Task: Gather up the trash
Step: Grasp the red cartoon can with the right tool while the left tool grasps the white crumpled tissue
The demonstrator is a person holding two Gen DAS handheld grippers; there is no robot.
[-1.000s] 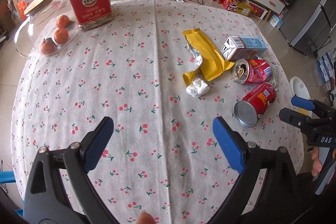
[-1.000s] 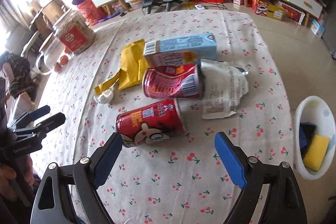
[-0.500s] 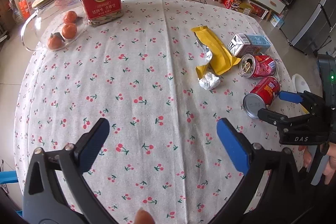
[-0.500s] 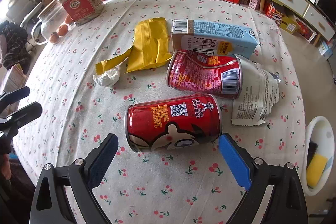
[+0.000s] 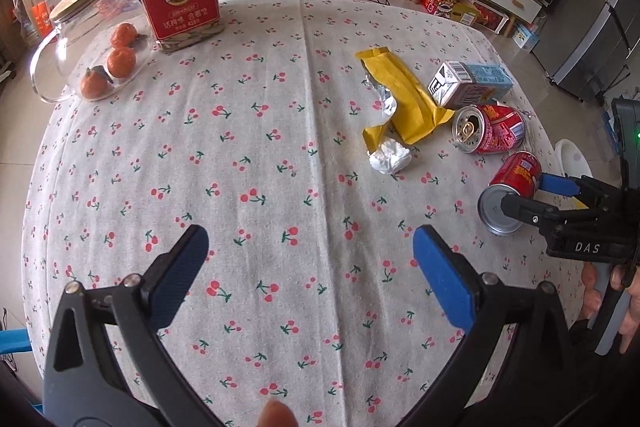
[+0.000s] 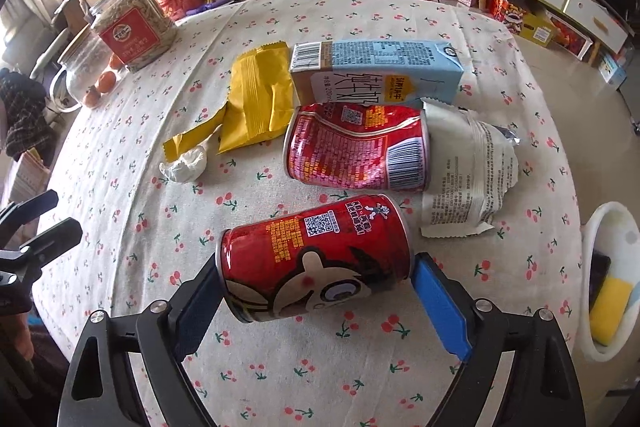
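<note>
Two jaws flank red can point(image 6: 316, 263) | left cloth point(image 5: 240, 187) bare

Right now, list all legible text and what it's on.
"DAS": body of the right gripper, seen from the left wrist.
"200mL": blue milk carton; its large characters are not readable for certain.
Seed jar: red label too blurred.
Near red can, dented red can, white wrapper: print too small.
</note>
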